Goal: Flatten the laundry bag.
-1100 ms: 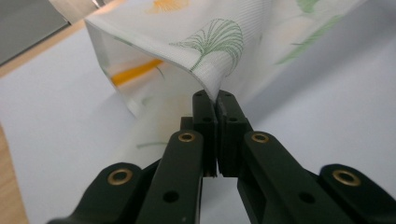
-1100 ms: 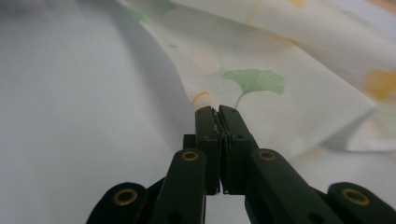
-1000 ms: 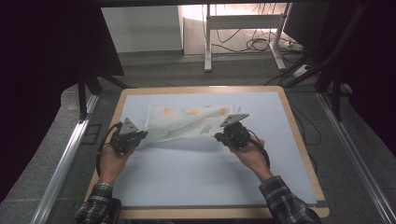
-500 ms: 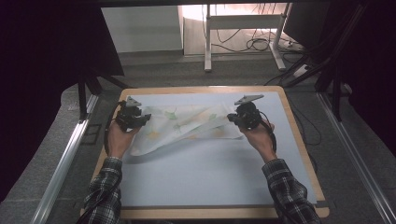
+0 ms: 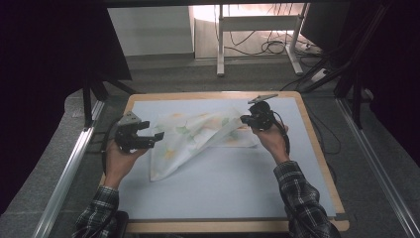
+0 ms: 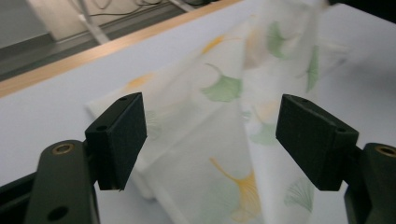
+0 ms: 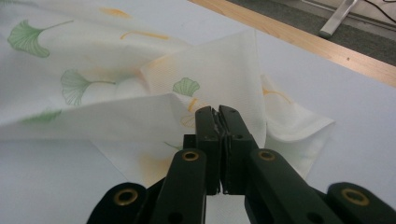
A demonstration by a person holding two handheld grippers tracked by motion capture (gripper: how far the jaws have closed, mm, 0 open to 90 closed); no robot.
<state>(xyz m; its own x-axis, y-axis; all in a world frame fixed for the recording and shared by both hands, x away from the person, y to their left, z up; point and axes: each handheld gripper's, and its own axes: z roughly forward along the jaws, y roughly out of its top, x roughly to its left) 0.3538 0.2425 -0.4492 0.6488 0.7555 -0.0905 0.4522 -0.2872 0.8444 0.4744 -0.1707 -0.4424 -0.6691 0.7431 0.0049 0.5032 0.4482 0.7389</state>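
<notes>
The cloth (image 5: 198,141) lies rumpled mid-table (image 5: 223,188). The left gripper (image 5: 148,136) has just been opening, with nothing between its jaws. The right gripper (image 5: 246,119) is clamped on 1 corner. Risk: with 1 grip only, further pulling may drag or bunch the cloth.

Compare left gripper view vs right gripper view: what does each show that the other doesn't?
Left gripper view: the left gripper with its jaws wide apart, just opened, nothing pinched between them; the cloth lies beyond and rises toward the upper right.

Right gripper view: the right gripper with jaws closed on a fold of the cloth, and a grey metal stand foot on the floor past the table.

Both: the white cloth printed with green and orange leaves, the pale blue mat, and the wooden table edge.
</notes>
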